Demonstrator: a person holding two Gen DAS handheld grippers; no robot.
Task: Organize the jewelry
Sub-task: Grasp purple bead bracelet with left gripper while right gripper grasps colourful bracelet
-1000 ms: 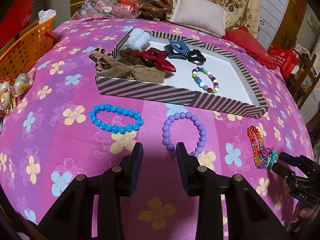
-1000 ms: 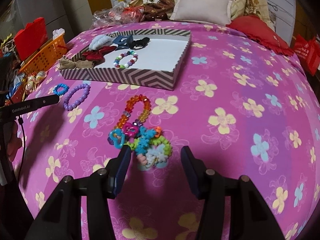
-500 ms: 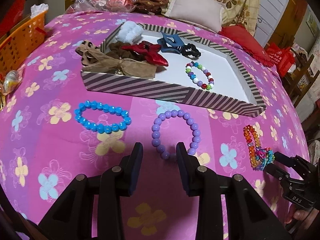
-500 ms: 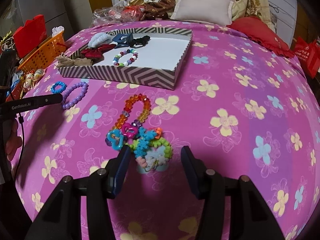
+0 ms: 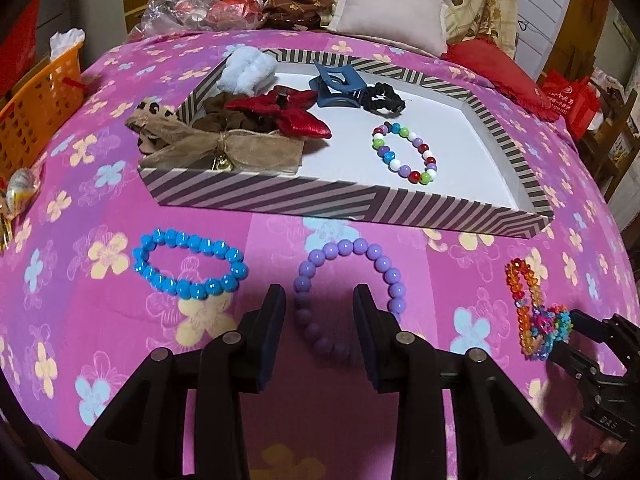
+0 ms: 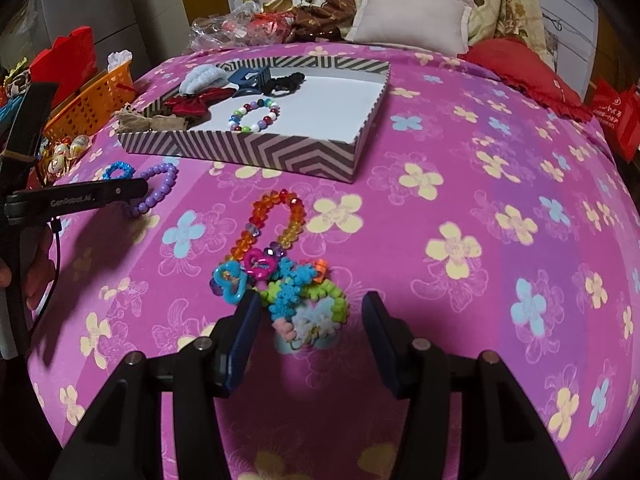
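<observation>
A purple bead bracelet [image 5: 384,272] lies on the pink flowered bedspread, its near part between the fingers of my open left gripper [image 5: 319,304]. A blue bead bracelet [image 5: 188,266] lies to its left. My open right gripper [image 6: 310,312] straddles the near end of a colourful charm bracelet [image 6: 280,256], which also shows in the left wrist view [image 5: 534,312]. A striped tray [image 5: 360,200] behind holds a multicolour bead bracelet [image 5: 404,152], hair bows, a blue claw clip [image 5: 338,86] and scrunchies.
An orange basket [image 5: 36,108] stands at the left edge of the bed. Pillows [image 6: 412,18], a red cushion [image 6: 524,68] and bags of clutter lie at the back. Small shiny figurines [image 6: 64,152] sit beside the basket.
My left gripper has moved forward and down until its fingers straddle the near part of the purple bracelet. My right gripper has crept slightly closer to the charm bracelet.
</observation>
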